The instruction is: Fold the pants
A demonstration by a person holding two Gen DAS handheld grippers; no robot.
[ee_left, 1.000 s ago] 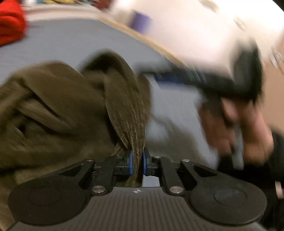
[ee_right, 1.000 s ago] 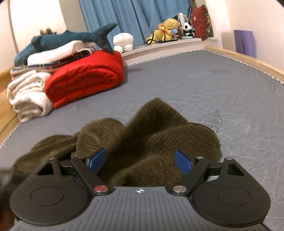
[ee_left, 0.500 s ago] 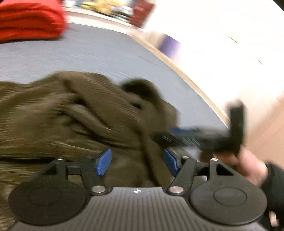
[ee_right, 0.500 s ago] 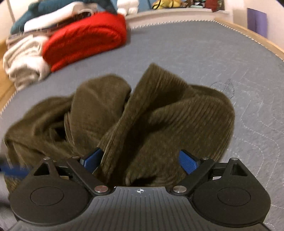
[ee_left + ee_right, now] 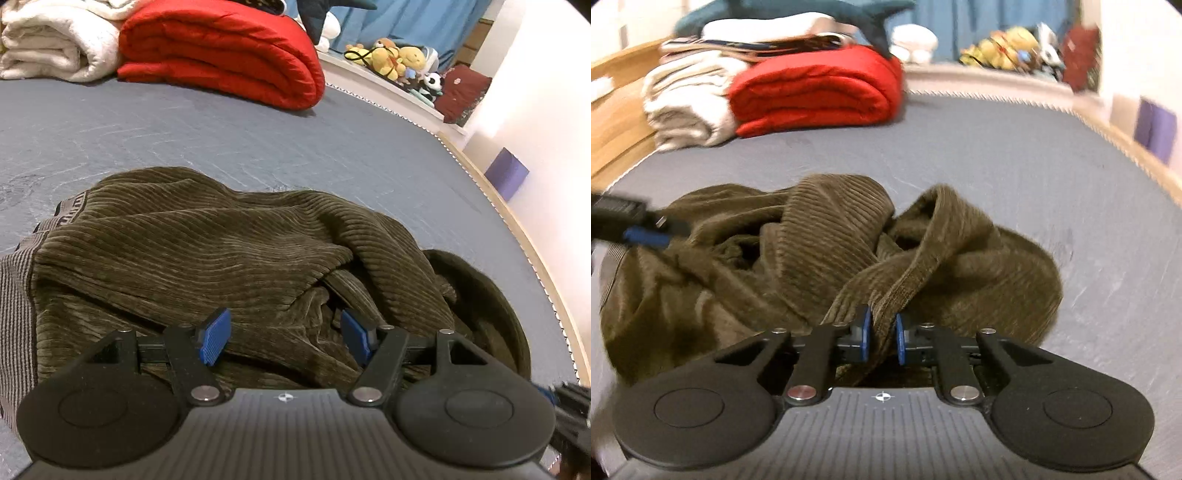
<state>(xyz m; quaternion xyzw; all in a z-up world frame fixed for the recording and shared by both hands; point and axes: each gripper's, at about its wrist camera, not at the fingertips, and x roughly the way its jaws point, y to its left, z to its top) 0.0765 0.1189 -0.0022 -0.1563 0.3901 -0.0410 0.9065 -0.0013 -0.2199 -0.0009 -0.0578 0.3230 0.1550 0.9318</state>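
While a grey quilted mattress (image 5: 258, 147) fills most of both views, olive corduroy pants (image 5: 207, 251) lie crumpled in a heap on its near part, close to the mattress's wood-trimmed edge (image 5: 532, 258) in the left wrist view; their grey ribbed waistband (image 5: 18, 295) shows at the left of the heap, and a rounded leg opening (image 5: 491, 317) gapes at its right; no bin, basket or other container shows in either view. At the far end of the mattress a rolled red quilt (image 5: 229, 55) rests just beside a folded white blanket (image 5: 55, 44), with a teal plush shark (image 5: 798, 11) lying across the pile; behind them hangs a blue curtain (image 5: 399, 18), and on the white ledge (image 5: 388, 81) beneath it sit yellow plush toys (image 5: 399, 59), a small panda toy (image 5: 432, 81) and a dark red cushion (image 5: 465, 92); a purple block (image 5: 506, 177) stands against the pale wall beyond the mattress edge. The right gripper (image 5: 882, 332) has just been closing, and its blue pads are clenched on a raised ridge of the pants' fabric, which stands up between them; the left gripper (image 5: 284, 336) hovers low over the heap with its jaws spread apart, gripping nothing, fabric folds lying below and between the pads; in the right wrist view its blurred tip sits over the left side of the heap.
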